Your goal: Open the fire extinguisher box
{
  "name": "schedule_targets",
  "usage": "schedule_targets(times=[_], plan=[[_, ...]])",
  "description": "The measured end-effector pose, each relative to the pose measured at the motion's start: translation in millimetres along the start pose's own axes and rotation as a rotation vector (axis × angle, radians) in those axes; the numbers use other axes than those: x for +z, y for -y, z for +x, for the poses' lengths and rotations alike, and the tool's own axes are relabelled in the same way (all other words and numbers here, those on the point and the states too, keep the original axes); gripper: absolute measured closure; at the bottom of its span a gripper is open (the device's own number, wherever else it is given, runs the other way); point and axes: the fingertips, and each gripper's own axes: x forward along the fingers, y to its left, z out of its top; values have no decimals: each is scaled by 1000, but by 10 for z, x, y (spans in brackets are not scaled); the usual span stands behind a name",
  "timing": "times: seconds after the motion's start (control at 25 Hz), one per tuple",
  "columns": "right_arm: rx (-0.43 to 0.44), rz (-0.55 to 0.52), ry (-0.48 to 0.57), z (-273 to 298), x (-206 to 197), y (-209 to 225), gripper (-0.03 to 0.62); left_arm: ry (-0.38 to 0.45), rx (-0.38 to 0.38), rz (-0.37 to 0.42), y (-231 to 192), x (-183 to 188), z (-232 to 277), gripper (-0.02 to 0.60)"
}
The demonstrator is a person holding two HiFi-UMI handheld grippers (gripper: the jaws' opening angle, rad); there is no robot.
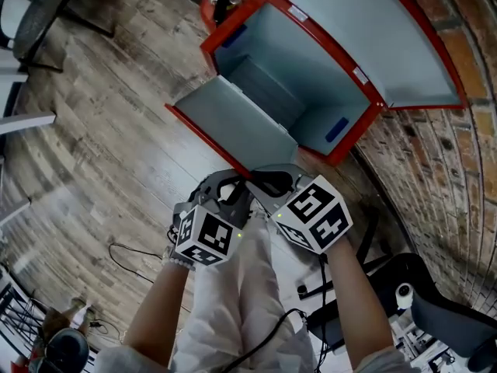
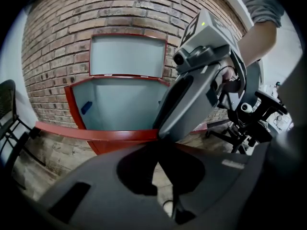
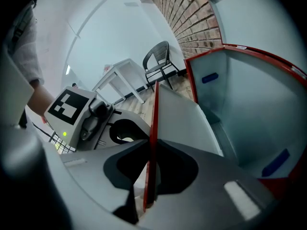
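Note:
The red fire extinguisher box (image 1: 311,76) stands against a brick wall. Its lid (image 1: 373,29) is raised and its grey front door (image 1: 233,123) is swung down towards me. My right gripper (image 1: 268,181) is at the door's near edge. In the right gripper view the door's red rim (image 3: 152,123) runs between the jaws, and the right gripper (image 3: 148,150) is shut on it. My left gripper (image 1: 225,193) sits just left of it. In its own view the left gripper (image 2: 159,145) looks shut with nothing between its jaws. The right gripper's body (image 2: 201,80) fills the space ahead.
A red extinguisher (image 1: 221,2) stands on the wooden floor left of the box. A black chair (image 1: 31,14) is at the far left, and an office chair (image 1: 435,301) sits by the brick wall at the right. A cable (image 1: 128,255) lies on the floor.

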Motion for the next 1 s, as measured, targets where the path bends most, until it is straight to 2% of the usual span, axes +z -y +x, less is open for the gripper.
schedule_targets(times=[0.16,0.4,0.76,1.0], plan=[[-9,4,-17,74,-58,-38,536,1,19,-13,-42,-84,-143,581],[-13,3,-64,251,-206,-105,538,15,80,-88,-189,-277,-404,581],[2,1,-148,586,-452,-195,543,14,162,-134,-435,-557,-709,581],[-5,-5,-202,901,-672,-220,551,20,187,-145,-524,-685,-784,581]])
